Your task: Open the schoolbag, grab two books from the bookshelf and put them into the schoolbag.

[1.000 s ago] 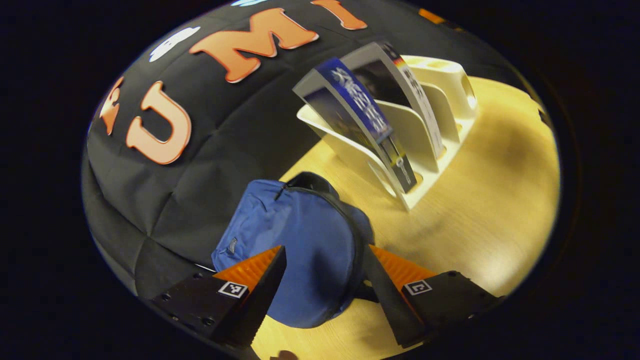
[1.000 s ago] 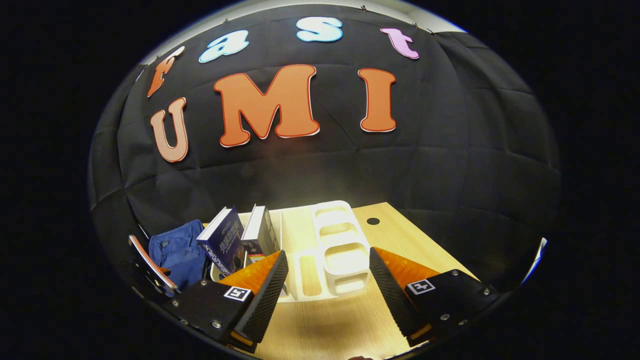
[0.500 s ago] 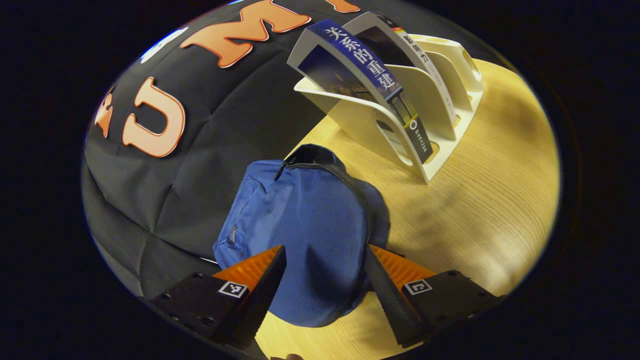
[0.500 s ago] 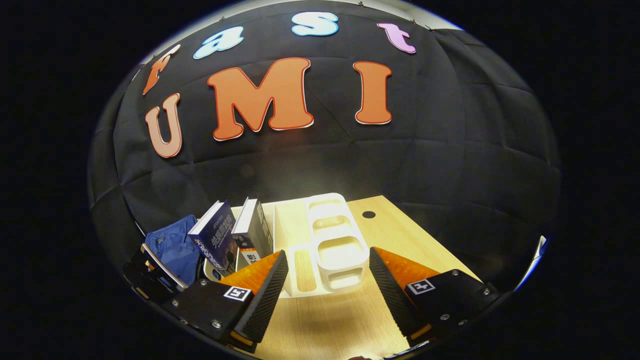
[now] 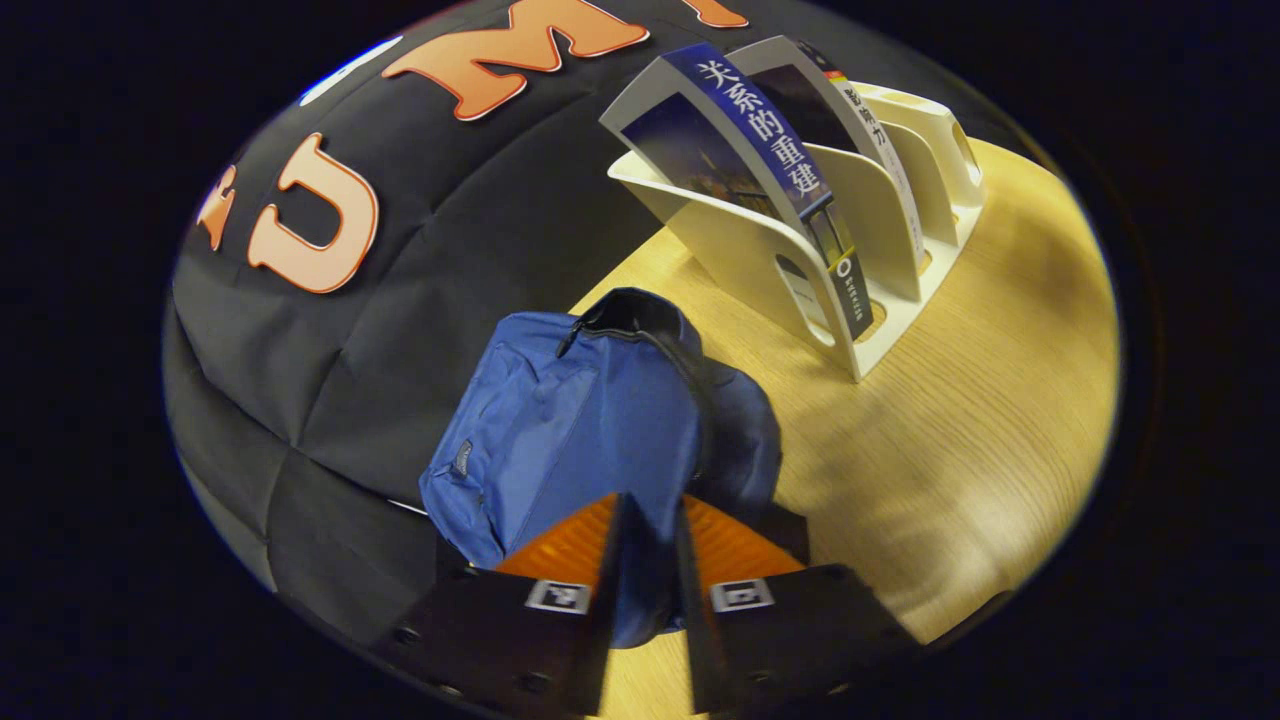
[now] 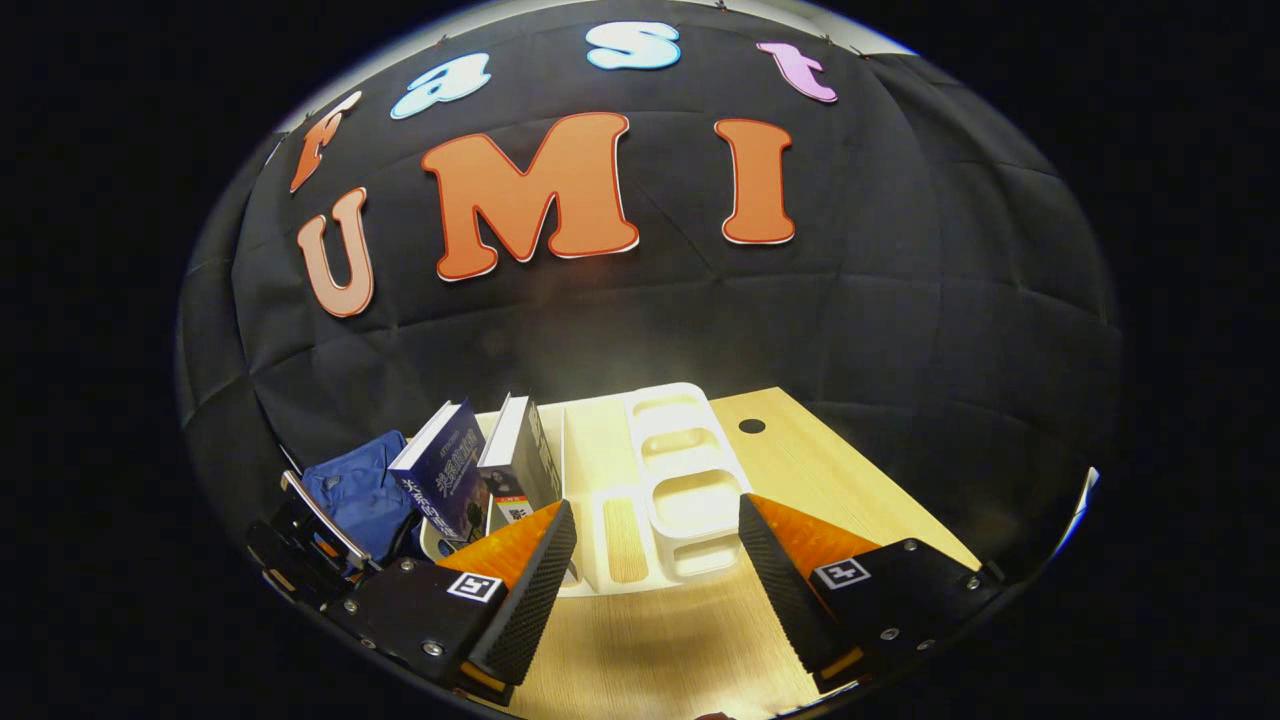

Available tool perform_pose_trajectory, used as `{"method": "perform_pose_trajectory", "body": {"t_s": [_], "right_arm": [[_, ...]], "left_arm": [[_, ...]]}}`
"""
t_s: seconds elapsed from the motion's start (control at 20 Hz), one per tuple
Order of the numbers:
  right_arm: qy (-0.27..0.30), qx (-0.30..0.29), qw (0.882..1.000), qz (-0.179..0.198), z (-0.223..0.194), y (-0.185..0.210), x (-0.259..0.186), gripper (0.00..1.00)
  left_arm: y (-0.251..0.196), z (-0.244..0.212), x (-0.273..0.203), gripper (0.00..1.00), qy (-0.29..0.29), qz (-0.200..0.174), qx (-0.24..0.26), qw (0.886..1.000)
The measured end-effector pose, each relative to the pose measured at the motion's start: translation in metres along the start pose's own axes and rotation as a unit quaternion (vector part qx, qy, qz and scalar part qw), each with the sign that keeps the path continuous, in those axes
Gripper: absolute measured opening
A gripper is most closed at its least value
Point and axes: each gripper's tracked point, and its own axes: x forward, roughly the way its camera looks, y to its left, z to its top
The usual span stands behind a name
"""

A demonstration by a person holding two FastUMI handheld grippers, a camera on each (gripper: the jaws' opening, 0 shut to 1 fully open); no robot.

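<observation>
While the left gripper (image 5: 650, 530) pinches the schoolbag (image 5: 590, 420) fabric, zipper unopened | right gripper (image 6: 655, 545) wide, empty, facing bookshelf (image 6: 680, 480) | two books (image 5: 760, 160) shelved | step: bracing bag; next probably needs the zipper pull (image 5: 566, 342) grasped.

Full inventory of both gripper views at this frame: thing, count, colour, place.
Blue fabric schoolbag: 1, blue with a dark zipper, lying on the table by the black cloth wall, zipper looks closed.
Books: 2, leaning in the bookshelf's slots nearest the schoolbag; blue-spined book in the end slot, dark-covered book with a white spine in the next.
Cream plastic bookshelf: 1, cream, on the table beyond the schoolbag; open compartments at its other end.
Light wooden table: 1, light wood, small dark hole near its far edge.
Left gripper: fingers closed on a fold of the schoolbag.
Right gripper: fingers spread, holding nothing, above the table before the bookshelf.
</observation>
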Motion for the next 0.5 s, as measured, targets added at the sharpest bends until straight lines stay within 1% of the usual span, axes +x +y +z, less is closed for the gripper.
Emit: {"method": "perform_pose_trajectory", "body": {"t_s": [0.05,0.1,0.15,0.2,0.3,0.45,0.5], "right_arm": [[-0.002,0.0,1.0,-0.001,0.0007,-0.0019,-0.0008,0.97],[-0.003,0.001,1.0,0.0,0.0012,-0.0033,-0.0015,0.97],[-0.002,0.001,1.0,0.0,0.0011,-0.0045,-0.0027,0.97],[-0.002,0.001,1.0,0.0,0.0016,-0.0052,-0.0041,0.97],[-0.004,0.0,1.0,0.003,0.0014,-0.0054,-0.0052,0.97],[-0.001,0.003,1.0,0.008,-0.0004,-0.0037,-0.0046,0.97],[-0.001,0.005,1.0,0.004,0.0,-0.0051,-0.0038,0.97]], "left_arm": [[-0.0021,-0.0034,0.0011,0.18,0.012,-0.005,0.006,1.0],[-0.0065,-0.0066,0.0054,0.11,0.022,-0.015,0.009,1.0],[-0.0063,-0.0062,0.0054,0.09,0.019,-0.014,0.006,1.0],[-0.0052,-0.0024,0.0077,0.05,0.006,-0.015,-0.008,1.0],[-0.0091,-0.005,0.0072,0.03,0.007,-0.037,-0.017,0.999],[-0.0103,-0.0083,0.0088,0.02,0.023,-0.069,0.013,0.997],[-0.0106,-0.0076,0.0078,0.02,0.025,-0.079,0.019,0.996]]}}
